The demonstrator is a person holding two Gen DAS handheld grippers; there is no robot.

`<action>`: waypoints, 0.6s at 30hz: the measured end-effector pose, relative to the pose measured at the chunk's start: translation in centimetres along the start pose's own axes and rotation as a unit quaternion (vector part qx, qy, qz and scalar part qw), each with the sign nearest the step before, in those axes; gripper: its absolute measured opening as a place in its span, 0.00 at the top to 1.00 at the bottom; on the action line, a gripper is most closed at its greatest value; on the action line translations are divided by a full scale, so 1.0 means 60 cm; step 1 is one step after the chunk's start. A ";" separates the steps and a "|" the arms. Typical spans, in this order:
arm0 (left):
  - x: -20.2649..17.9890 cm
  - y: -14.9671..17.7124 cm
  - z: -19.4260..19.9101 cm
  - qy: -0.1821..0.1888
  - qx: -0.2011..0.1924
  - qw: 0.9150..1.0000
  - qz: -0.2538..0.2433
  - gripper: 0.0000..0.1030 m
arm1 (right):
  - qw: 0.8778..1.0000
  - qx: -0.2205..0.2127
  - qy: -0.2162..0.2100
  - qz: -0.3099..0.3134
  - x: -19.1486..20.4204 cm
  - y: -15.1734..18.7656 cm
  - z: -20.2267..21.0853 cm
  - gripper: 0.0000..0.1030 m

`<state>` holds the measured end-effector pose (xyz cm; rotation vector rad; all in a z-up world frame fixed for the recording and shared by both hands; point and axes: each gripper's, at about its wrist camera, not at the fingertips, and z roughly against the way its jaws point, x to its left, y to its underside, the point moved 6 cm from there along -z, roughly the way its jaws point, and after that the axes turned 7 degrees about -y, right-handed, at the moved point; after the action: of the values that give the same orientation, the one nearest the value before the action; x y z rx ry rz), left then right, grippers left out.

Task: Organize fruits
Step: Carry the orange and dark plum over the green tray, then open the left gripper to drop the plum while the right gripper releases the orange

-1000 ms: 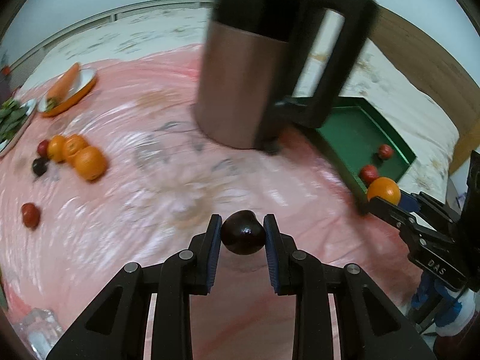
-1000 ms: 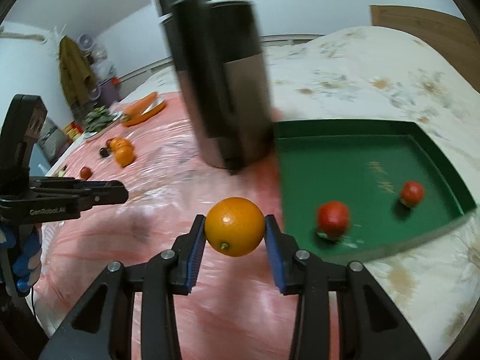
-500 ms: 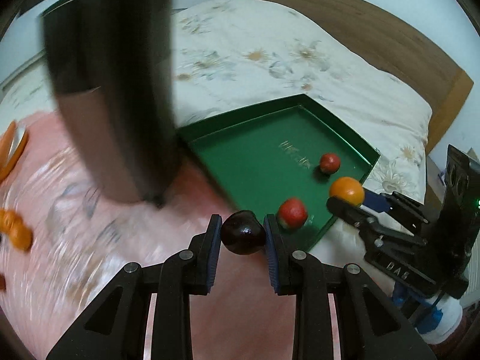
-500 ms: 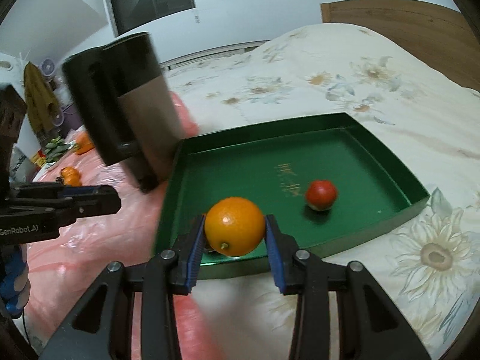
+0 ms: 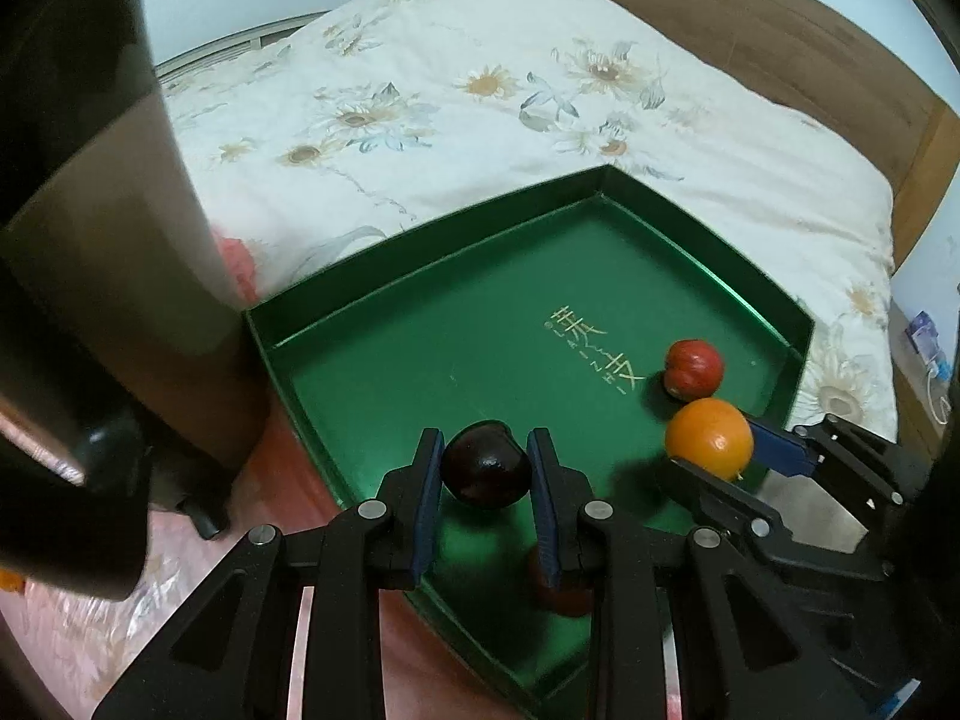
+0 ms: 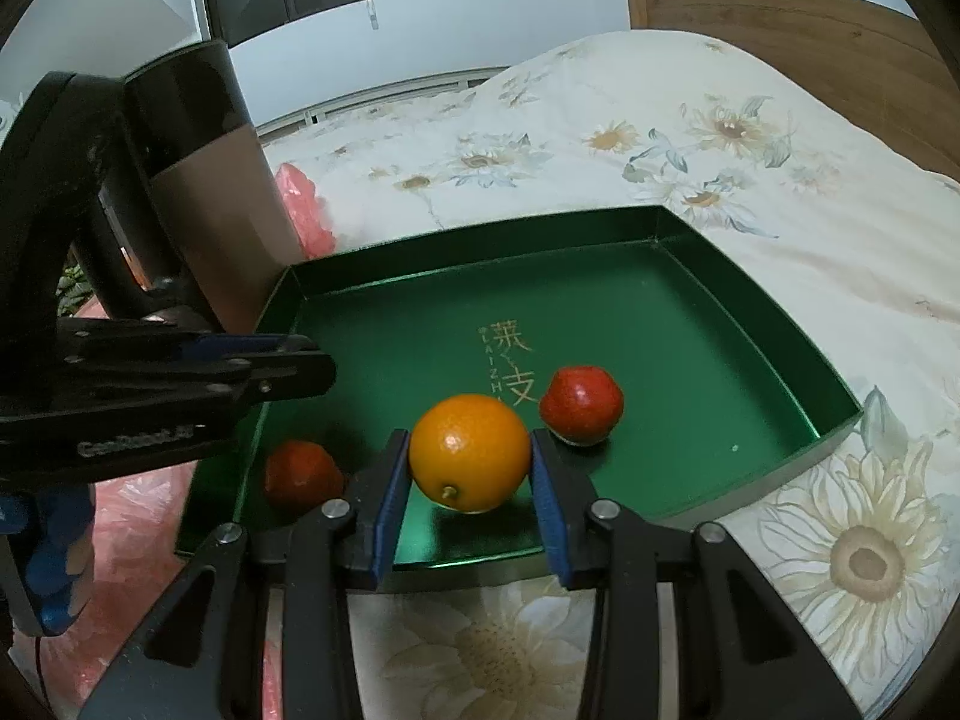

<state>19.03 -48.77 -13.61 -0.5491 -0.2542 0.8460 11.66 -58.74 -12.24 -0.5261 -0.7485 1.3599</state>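
While clamped between blue fingers [image 6: 543, 489], the orange [image 6: 470, 460] hangs over the tray [image 6: 690, 324].

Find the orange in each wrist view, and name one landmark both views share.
Left wrist view: the orange is at right of centre, held in the right claw over the green tray, just below a red fruit.
Right wrist view: the orange is at lower centre, between that claw's pads, left of the same red fruit.
Shared landmark: the gold lettering on the tray floor.
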 end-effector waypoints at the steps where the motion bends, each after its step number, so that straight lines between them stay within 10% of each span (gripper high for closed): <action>1: 0.000 0.002 -0.005 0.000 0.003 1.000 0.000 0.77 | 1.000 0.001 0.000 0.002 0.000 0.000 -0.002 0.60; 13: -0.006 0.016 -0.022 -0.011 0.019 1.000 -0.012 0.75 | 1.000 0.010 0.009 0.011 0.003 0.002 -0.008 0.60; 18: -0.002 0.015 -0.008 -0.010 0.011 1.000 -0.010 0.58 | 1.000 0.013 0.014 0.013 0.003 0.001 -0.008 0.60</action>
<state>18.55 -48.55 -14.51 -0.5168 -0.2675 0.8345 11.97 -58.49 -12.59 -0.5346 -0.7026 1.3823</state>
